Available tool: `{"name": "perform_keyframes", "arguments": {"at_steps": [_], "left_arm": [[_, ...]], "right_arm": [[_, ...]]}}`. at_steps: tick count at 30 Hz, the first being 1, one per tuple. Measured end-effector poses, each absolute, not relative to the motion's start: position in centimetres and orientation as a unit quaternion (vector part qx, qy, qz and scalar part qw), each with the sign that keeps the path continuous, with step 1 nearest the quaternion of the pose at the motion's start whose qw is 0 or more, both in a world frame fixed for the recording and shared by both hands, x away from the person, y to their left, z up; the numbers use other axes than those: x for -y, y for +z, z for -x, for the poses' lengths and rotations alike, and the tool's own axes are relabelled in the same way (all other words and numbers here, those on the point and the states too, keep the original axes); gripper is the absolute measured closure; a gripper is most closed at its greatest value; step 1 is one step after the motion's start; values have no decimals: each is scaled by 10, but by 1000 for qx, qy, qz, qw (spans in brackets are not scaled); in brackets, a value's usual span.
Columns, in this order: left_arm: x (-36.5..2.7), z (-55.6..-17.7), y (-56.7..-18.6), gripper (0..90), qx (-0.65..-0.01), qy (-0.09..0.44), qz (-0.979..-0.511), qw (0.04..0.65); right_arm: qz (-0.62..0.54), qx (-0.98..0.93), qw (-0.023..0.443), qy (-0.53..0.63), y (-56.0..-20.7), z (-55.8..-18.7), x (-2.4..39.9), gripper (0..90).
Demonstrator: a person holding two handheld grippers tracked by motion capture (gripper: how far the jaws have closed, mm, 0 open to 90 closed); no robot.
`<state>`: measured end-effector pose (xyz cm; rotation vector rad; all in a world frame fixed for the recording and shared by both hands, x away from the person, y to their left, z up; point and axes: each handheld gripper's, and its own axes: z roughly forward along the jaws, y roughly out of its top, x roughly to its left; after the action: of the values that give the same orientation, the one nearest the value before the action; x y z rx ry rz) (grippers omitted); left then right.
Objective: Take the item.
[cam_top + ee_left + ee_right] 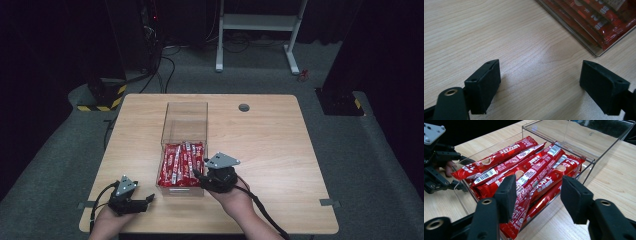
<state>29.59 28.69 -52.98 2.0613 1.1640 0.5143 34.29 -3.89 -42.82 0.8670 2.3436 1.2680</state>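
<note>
A: What is the box made of?

B: Clear, shiny plastic with straight walls. It sits in the middle of a pale wooden table with wavy grain lines.

A: What is inside?

B: Long red packets, crinkly and glossy, piled at the end near the person. The far half of the box looks bare.

A: Can you read them?

B: Some white letters and a bar code show, but most words are too small. The packets at the bottom are hidden under the top ones.

A: What about the right gripper?

B: Its black blocky jaws are wide apart, just over the near edge of the packets. They hold nothing.

A: And the left gripper?

B: Also wide apart, low over bare wood, beside the box corner. It holds nothing.
</note>
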Motion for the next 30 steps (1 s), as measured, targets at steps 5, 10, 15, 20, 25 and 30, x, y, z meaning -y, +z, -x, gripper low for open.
{"name": "perform_keyframes", "arguments": {"at_steps": [5,10,15,20,25,30], "left_arm": [[-287,-296,-530,174,-450,199,-796,352],[-287,-296,-530,174,-450,199,-796,352],[-287,-296,-530,174,-450,199,-797,352],[-287,-296,-530,174,-450,198,-797,352],[-287,-296,-530,174,-450,198,-797,352],[-287,-296,-530,174,-450,198,-797,352]], "right_arm": [[-307,-826,166,444,-430,-342,38,625],[-310,-828,161,440,-432,-343,36,656],[-310,-831,163,431,-436,-343,33,681],[-307,-833,164,429,-440,-343,31,739],[-311,-830,169,431,-442,-342,31,804],[-309,-827,177,434,-443,-340,30,887]]}}
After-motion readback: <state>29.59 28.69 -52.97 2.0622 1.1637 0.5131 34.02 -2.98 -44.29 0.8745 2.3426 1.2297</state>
